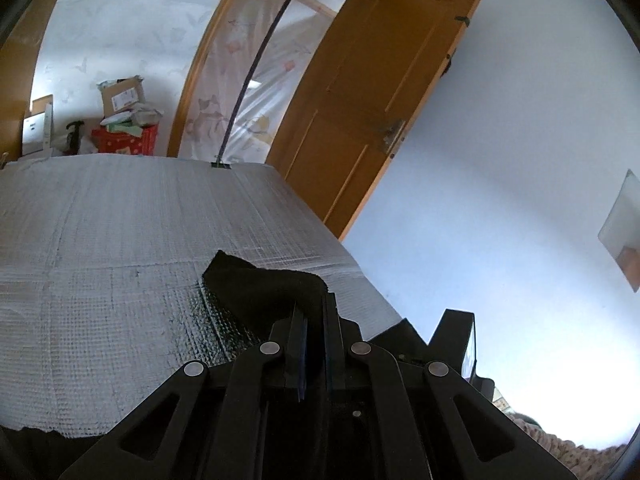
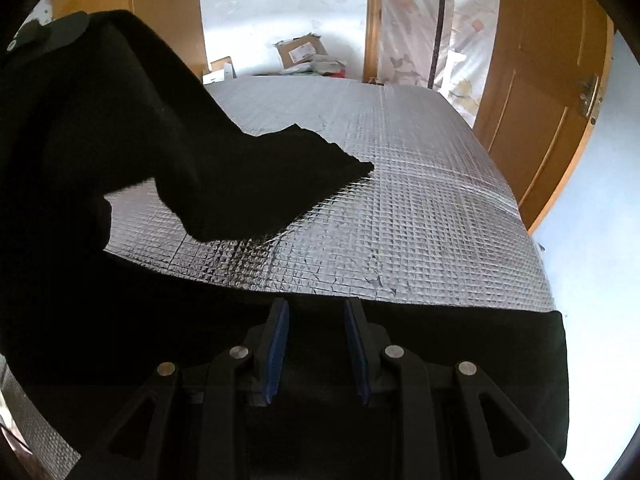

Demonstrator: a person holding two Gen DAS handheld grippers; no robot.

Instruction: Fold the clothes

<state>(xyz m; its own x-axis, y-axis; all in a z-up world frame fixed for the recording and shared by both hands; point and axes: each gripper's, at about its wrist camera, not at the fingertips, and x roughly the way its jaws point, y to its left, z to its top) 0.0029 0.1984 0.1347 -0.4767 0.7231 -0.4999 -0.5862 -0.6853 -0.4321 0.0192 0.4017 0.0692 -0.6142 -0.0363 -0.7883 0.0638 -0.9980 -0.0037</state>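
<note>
**Black garment lifted over the silver mat**

From the left wrist camera, the left gripper (image 1: pixel 314 320) is clamping a fold of the black garment (image 1: pixel 264 284) between its nearly closed fingers. The cloth is bunching up right at the fingertips and jutting forward and to the left, above the quilted silver mat (image 1: pixel 120 240). Beyond the mat an orange wooden door (image 1: pixel 360 100) is standing open, and cardboard boxes (image 1: pixel 122 98) are sitting against the far wall.

From the right wrist camera, the right gripper (image 2: pixel 316 328) is holding its blue-padded fingers (image 2: pixel 278 344) apart, with nothing between them. The garment (image 2: pixel 120 160) is hanging as a raised dark mass to the upper left (its pointed corner is reaching out over the mat (image 2: pixel 400 200)), while a flat stretch of the same cloth is lying directly under and in front of the fingertips, along the mat's near edge.
</note>
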